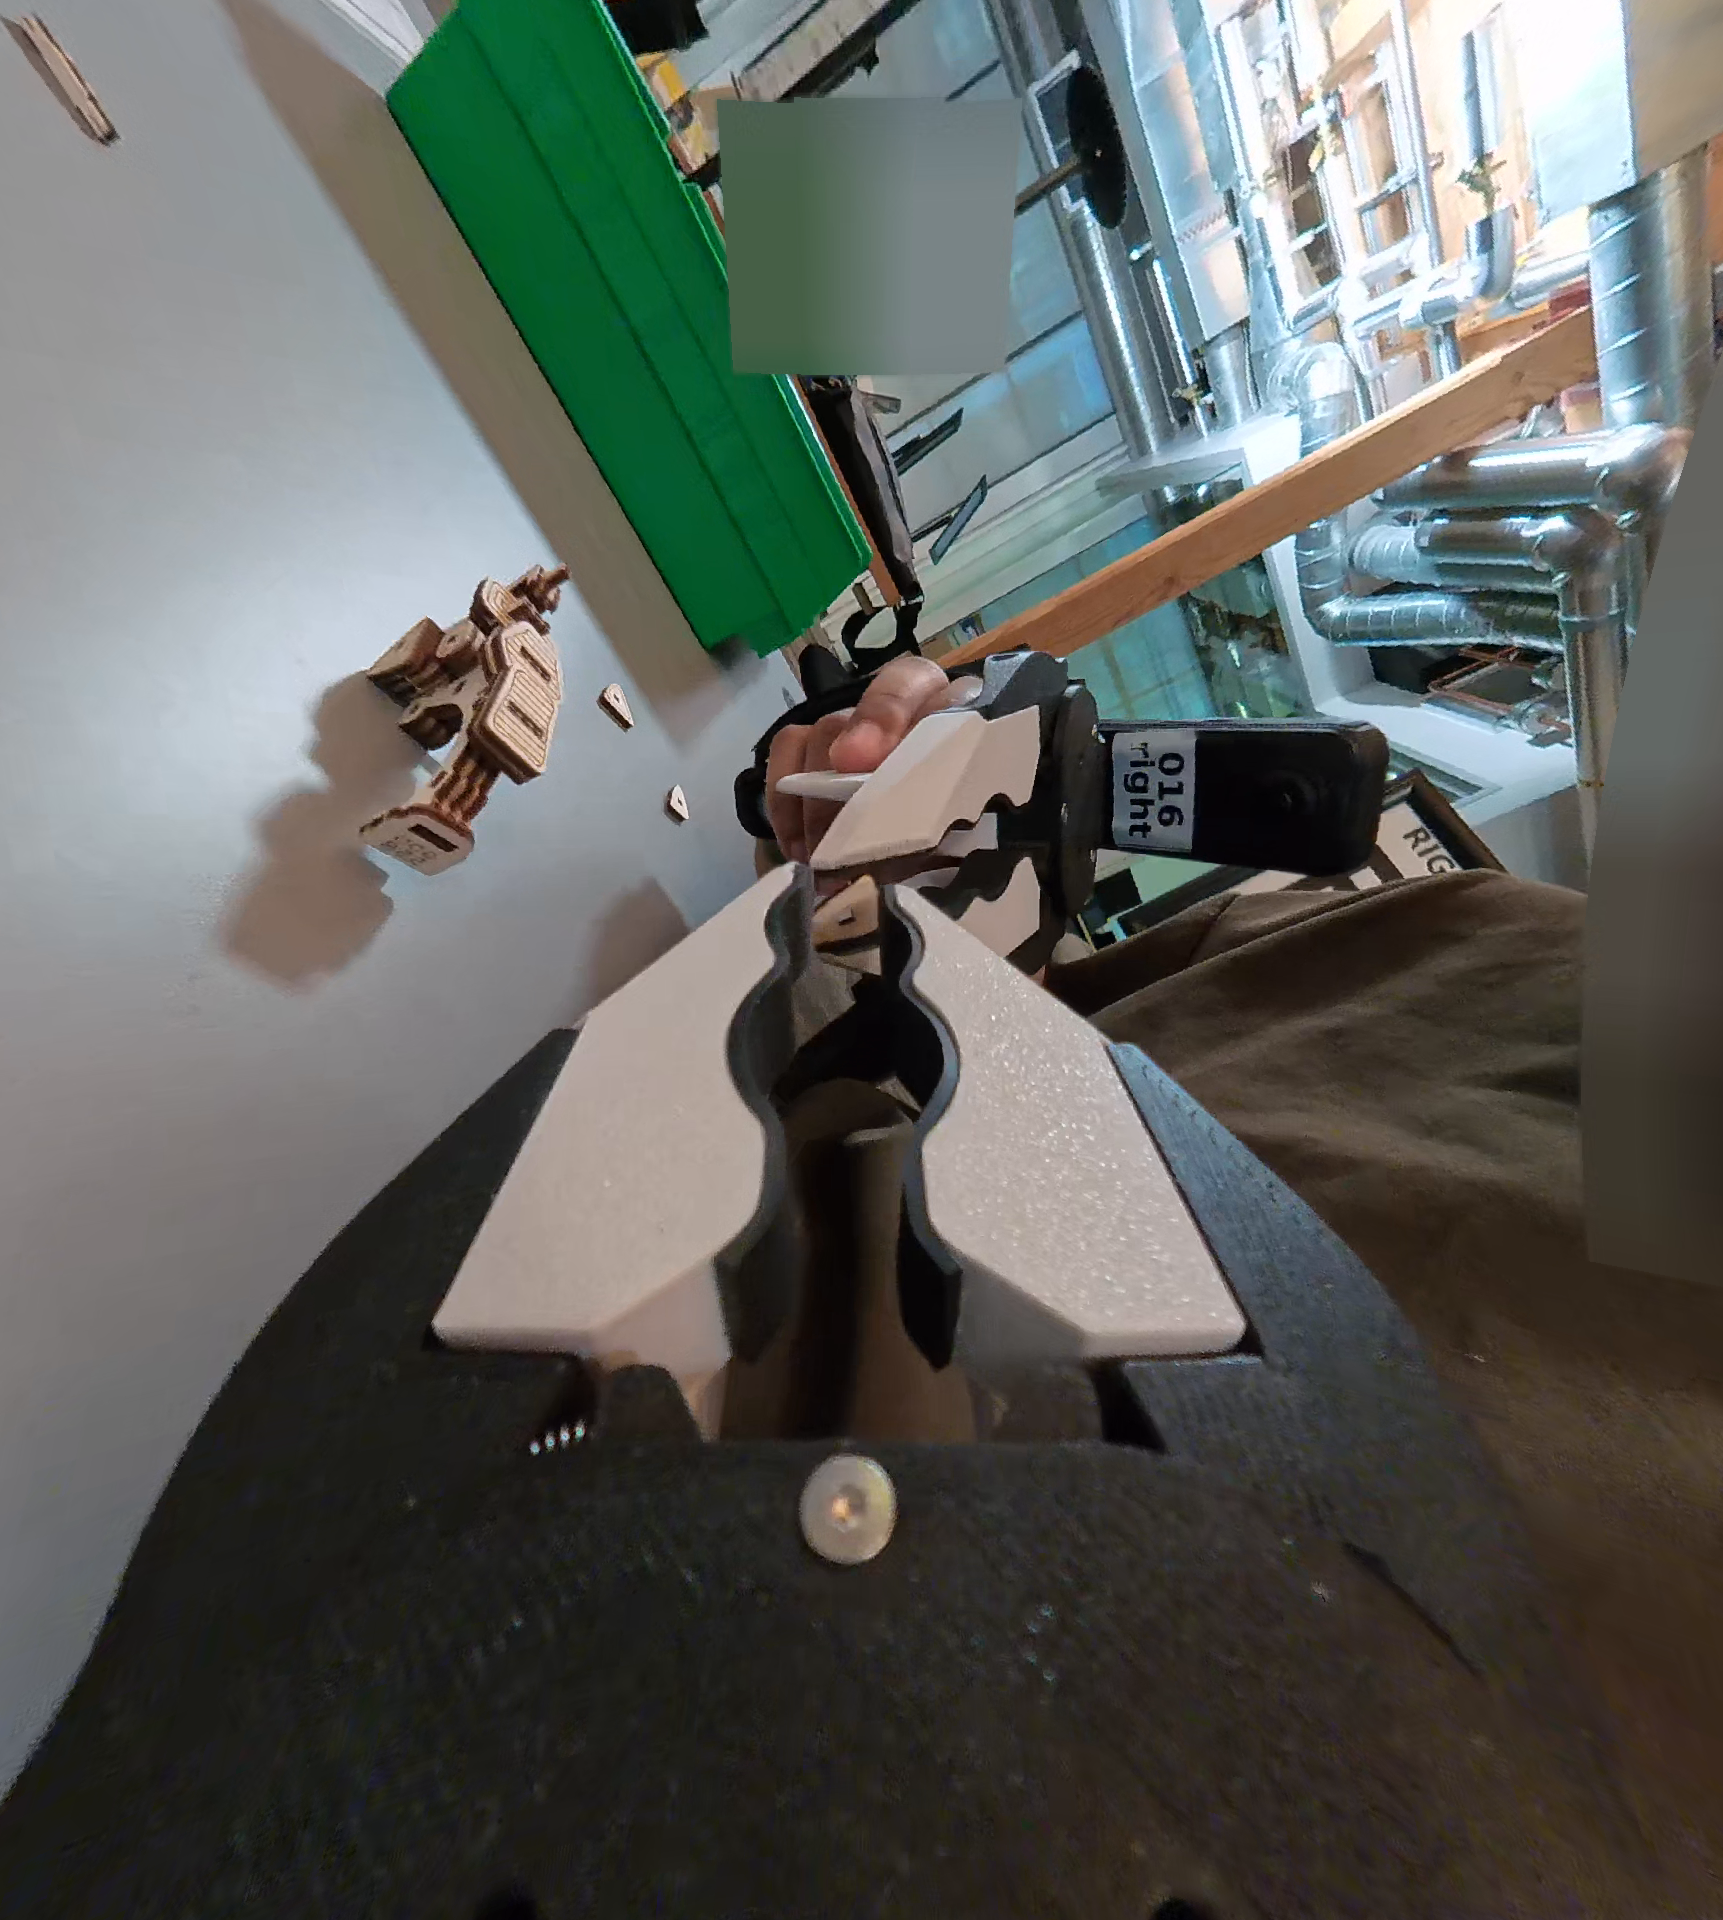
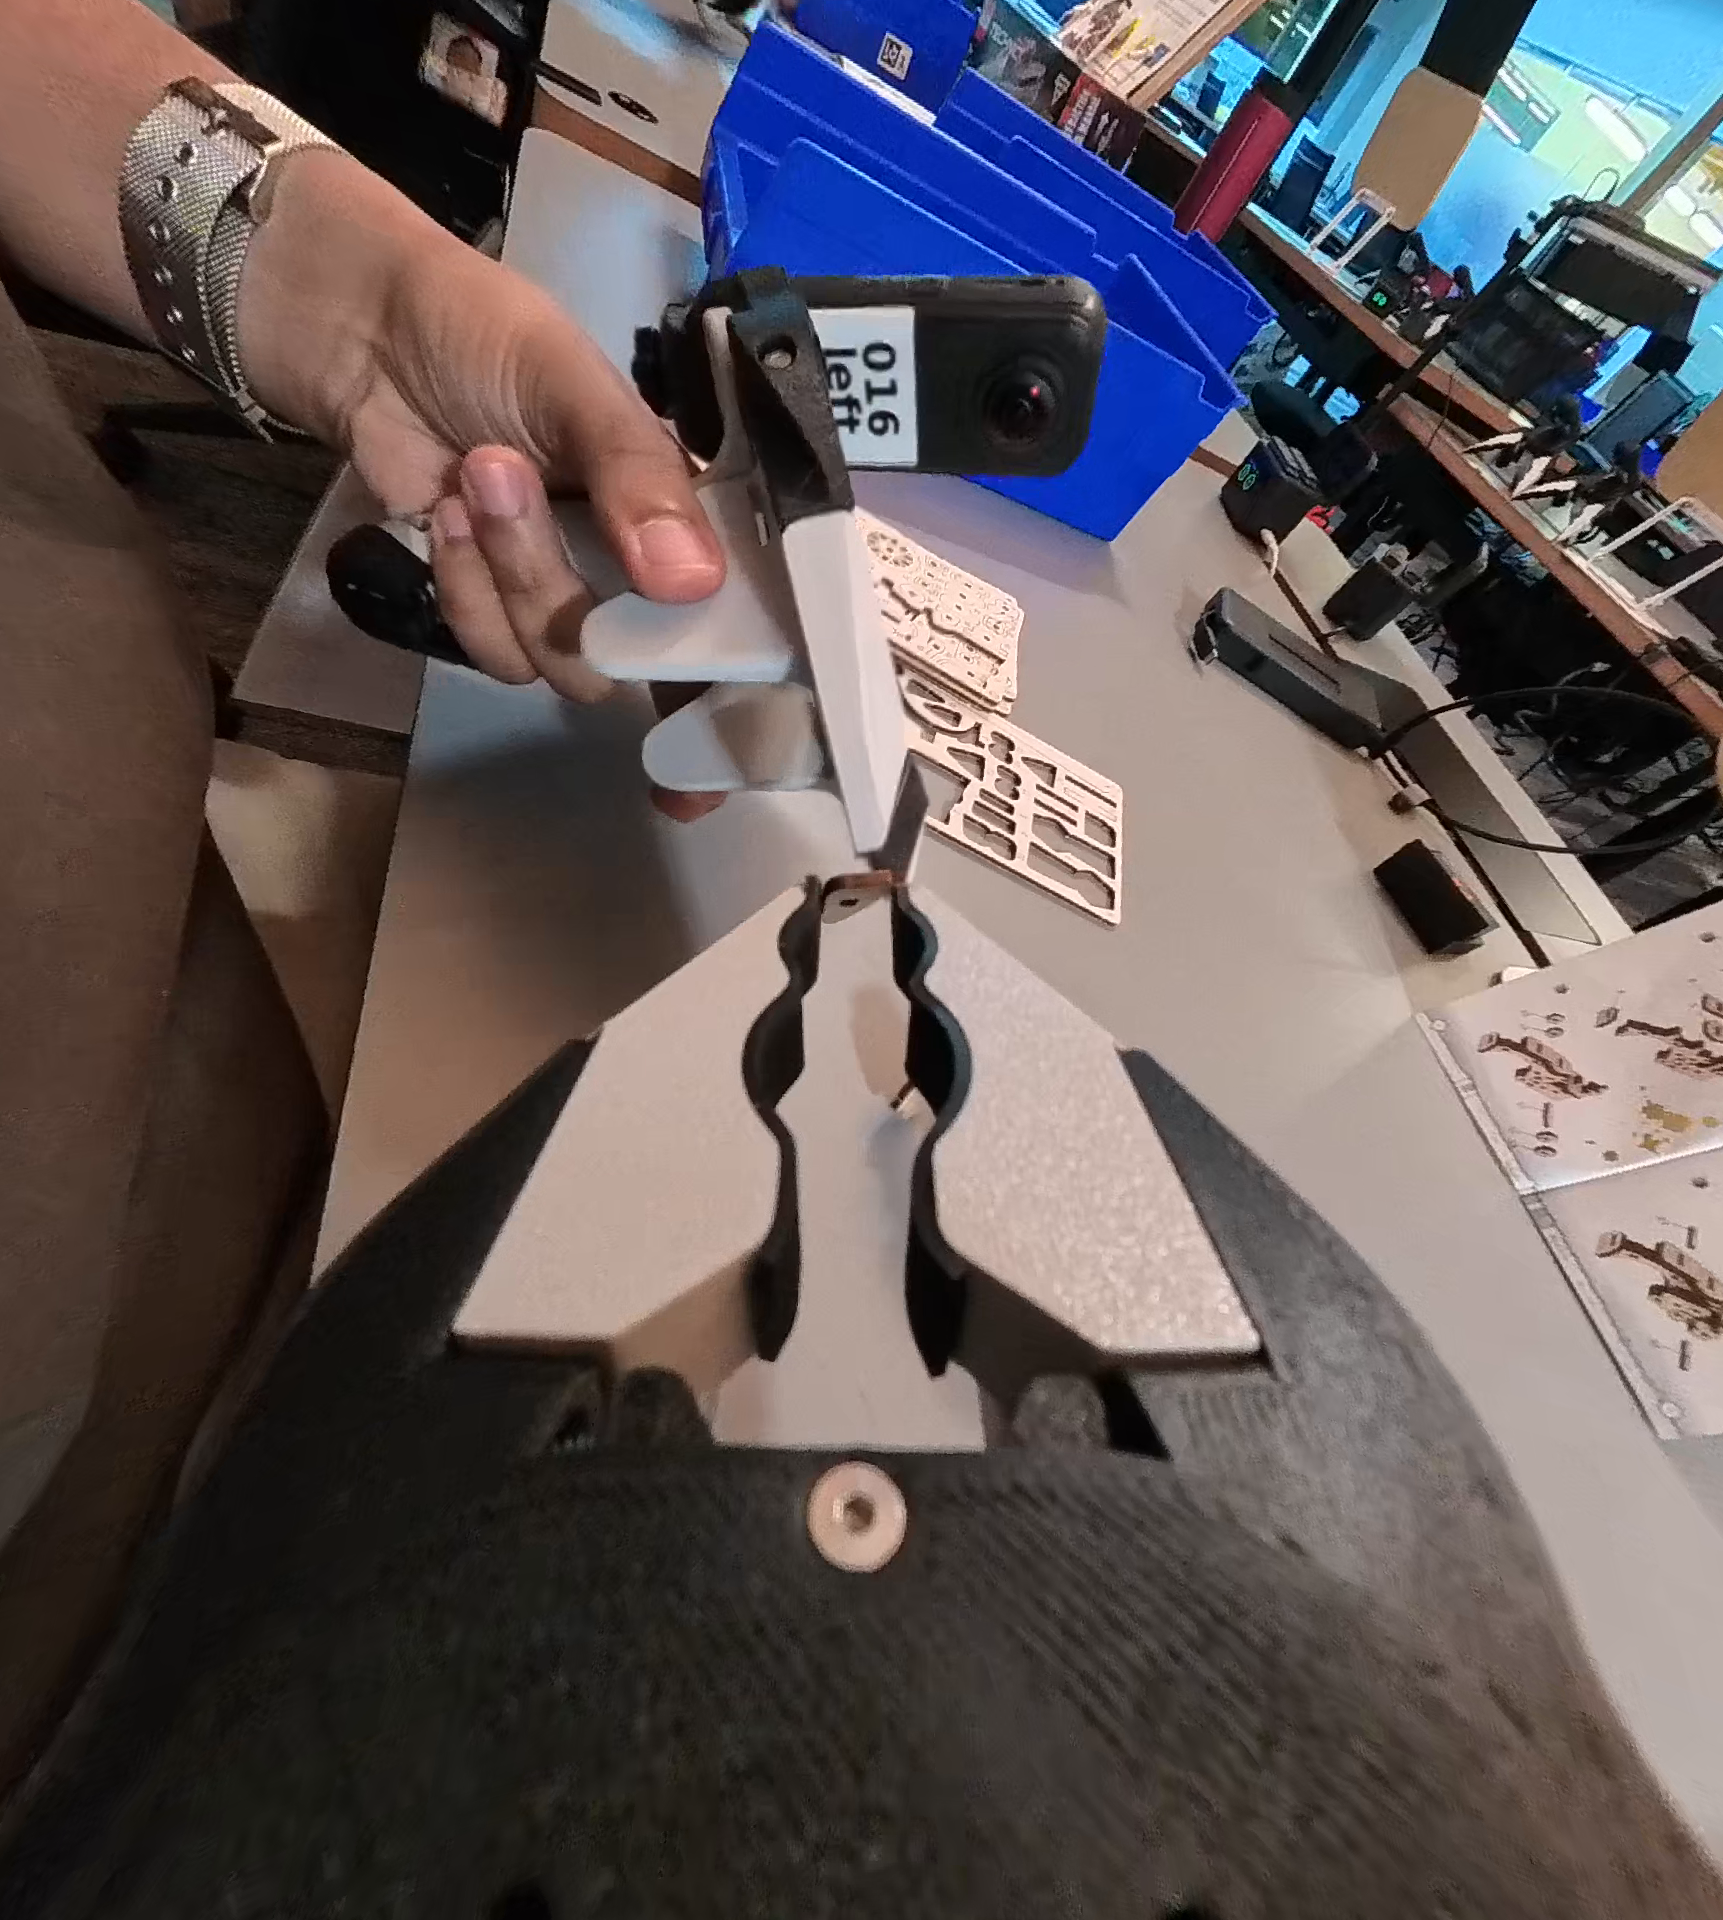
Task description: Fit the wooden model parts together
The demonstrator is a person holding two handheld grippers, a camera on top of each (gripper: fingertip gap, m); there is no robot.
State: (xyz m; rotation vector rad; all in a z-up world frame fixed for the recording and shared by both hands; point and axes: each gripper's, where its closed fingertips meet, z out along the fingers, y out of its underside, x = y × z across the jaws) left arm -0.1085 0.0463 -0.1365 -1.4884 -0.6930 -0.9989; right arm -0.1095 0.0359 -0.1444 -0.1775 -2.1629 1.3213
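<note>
My left gripper [image 1: 844, 902] is shut to a narrow gap, with a small wooden piece [image 1: 846, 916] with a triangular hole between its tips. My right gripper [image 2: 855, 896] is shut on a small wooden piece [image 2: 852, 891] at its tips. The two grippers meet tip to tip above the table edge; the left gripper's tips [image 2: 883, 847] touch the piece from above, and the right gripper [image 1: 867, 821] shows in the left wrist view. I cannot tell whether it is one piece or two. A part-built wooden model [image 1: 472, 717] lies on the table.
Two small loose wooden bits [image 1: 616, 704] [image 1: 676, 802] lie near the model. A green bin [image 1: 628, 312] stands behind it. Punched wooden part sheets [image 2: 1028, 821] and a blue bin [image 2: 992, 270] lie beyond the grippers. Instruction sheets [image 2: 1646, 1174] lie at the right. The person's torso is close by. Only a small space, under 4 cm, lies between the two pairs of fingers.
</note>
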